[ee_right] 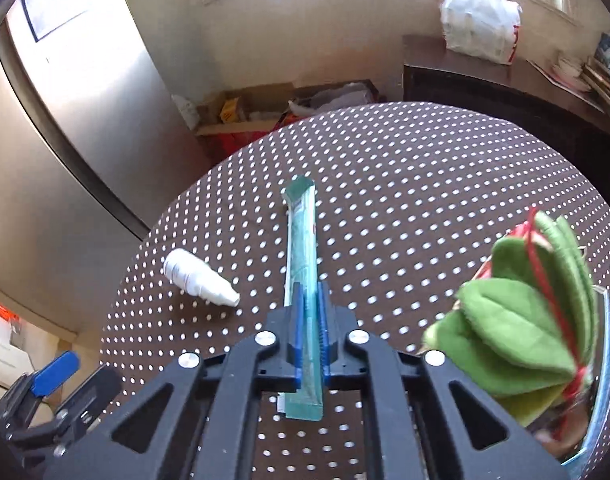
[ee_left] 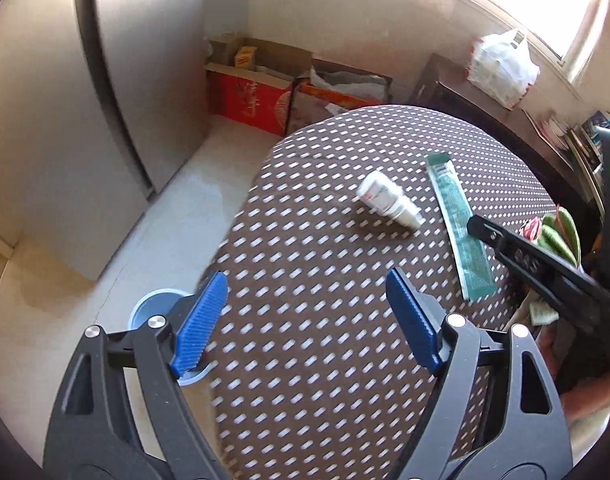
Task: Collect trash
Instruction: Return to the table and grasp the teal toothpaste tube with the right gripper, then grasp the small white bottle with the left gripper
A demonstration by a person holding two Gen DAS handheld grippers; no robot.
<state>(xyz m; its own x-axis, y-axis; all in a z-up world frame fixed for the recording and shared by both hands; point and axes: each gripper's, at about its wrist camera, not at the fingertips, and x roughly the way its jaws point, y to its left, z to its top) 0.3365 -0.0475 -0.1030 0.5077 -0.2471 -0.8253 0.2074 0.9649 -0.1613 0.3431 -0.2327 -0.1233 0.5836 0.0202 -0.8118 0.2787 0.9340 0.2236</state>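
A long green wrapper [ee_right: 303,248] lies on the round dotted brown table [ee_right: 425,184]. My right gripper [ee_right: 311,294] is shut on the near part of this wrapper. The wrapper also shows in the left wrist view [ee_left: 459,228], with the right gripper's finger [ee_left: 505,240] over it. A small white bottle [ee_right: 199,276] lies on its side left of the wrapper; it also shows in the left wrist view [ee_left: 387,198]. My left gripper [ee_left: 309,300] is open and empty, above the table's near left edge, short of the bottle.
A light blue bin [ee_left: 155,306] stands on the floor under my left gripper's left finger. Green fabric leaves in a glass bowl [ee_right: 537,304] sit at the table's right. Cardboard boxes [ee_left: 257,88], a fridge [ee_right: 85,100] and a sideboard with a plastic bag [ee_right: 479,16] stand behind.
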